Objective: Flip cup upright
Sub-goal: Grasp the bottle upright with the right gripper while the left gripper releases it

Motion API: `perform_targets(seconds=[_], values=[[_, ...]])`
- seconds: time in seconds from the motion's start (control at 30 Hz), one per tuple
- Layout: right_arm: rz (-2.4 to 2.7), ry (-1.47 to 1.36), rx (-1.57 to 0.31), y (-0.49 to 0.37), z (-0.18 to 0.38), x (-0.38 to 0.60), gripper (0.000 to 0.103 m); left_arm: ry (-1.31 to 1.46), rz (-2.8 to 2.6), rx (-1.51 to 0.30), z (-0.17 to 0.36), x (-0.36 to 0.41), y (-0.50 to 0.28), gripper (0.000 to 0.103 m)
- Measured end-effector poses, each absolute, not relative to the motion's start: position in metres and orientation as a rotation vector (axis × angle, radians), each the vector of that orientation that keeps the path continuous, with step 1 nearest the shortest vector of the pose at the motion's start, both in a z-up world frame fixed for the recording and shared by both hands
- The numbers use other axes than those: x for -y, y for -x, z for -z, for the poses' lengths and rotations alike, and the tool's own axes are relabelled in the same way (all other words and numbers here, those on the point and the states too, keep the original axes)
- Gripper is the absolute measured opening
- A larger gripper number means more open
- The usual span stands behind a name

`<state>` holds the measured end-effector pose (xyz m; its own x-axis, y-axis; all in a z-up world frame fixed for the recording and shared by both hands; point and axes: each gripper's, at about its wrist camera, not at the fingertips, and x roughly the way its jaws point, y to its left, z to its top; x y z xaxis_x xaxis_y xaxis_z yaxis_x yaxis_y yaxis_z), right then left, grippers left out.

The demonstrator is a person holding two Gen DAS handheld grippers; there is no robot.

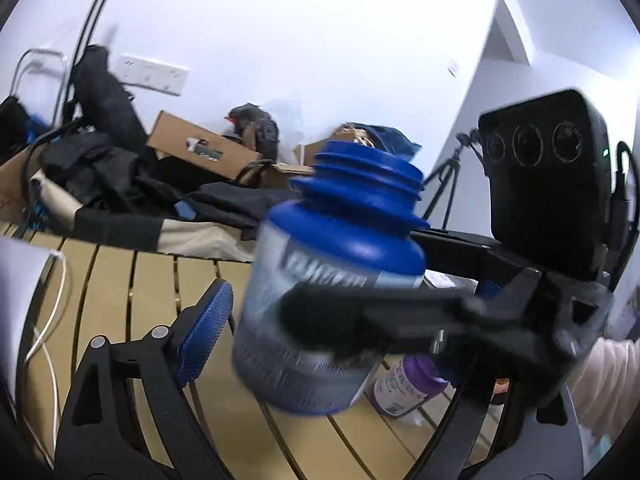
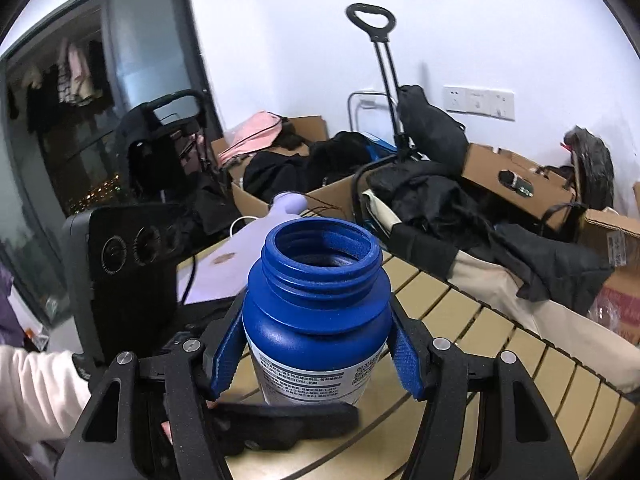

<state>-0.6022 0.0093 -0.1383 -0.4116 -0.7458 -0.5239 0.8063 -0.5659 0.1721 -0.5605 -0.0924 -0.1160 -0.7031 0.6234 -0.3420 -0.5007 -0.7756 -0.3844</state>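
The cup (image 2: 316,320) is a blue bottle-shaped vessel with a white printed label and an open threaded mouth that faces up. My right gripper (image 2: 318,354) is shut on it, a blue pad pressed on each side just below the shoulder. In the left wrist view the cup (image 1: 332,264) is blurred and leans right, with a right gripper finger (image 1: 368,316) across its label. My left gripper (image 1: 336,328) is open around the cup. Its left pad (image 1: 206,336) stands a little clear of the cup wall, and its other finger is mostly hidden. A left gripper finger (image 2: 280,420) crosses below the cup in the right wrist view.
The slatted wooden table (image 2: 492,344) carries a small purple-labelled bottle (image 1: 404,392) lying beside the cup, a white cable (image 1: 56,312) and a lavender object (image 2: 260,240). Cardboard boxes (image 2: 516,184) and dark clothes (image 2: 440,200) crowd the far edge. A person's sleeve (image 2: 36,392) is at the left.
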Motion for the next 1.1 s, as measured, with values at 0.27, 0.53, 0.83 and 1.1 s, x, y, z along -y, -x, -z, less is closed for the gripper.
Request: perform_targets(seconds=[0.27, 0.53, 0.83, 1.1], values=[[2.050, -0.657, -0.121, 0.594, 0.154, -0.017, 0.068, 0.644, -2.332, 0.332, 0.134, 0.074, 0.559, 0.059], [2.052, -0.660, -0.145, 0.580, 0.167, -0.025, 0.068, 0.647, -2.409, 0.222, 0.142, 0.059, 0.540, 0.059], [1.994, -0.593, -0.154, 0.598, 0.151, -0.027, 0.068, 0.552, -2.526, 0.180, 0.116, 0.061, 0.554, 0.059], [1.995, -0.588, -0.090, 0.575, 0.156, -0.022, 0.068, 0.532, -2.578, 0.098, 0.120, 0.063, 0.529, 0.059]])
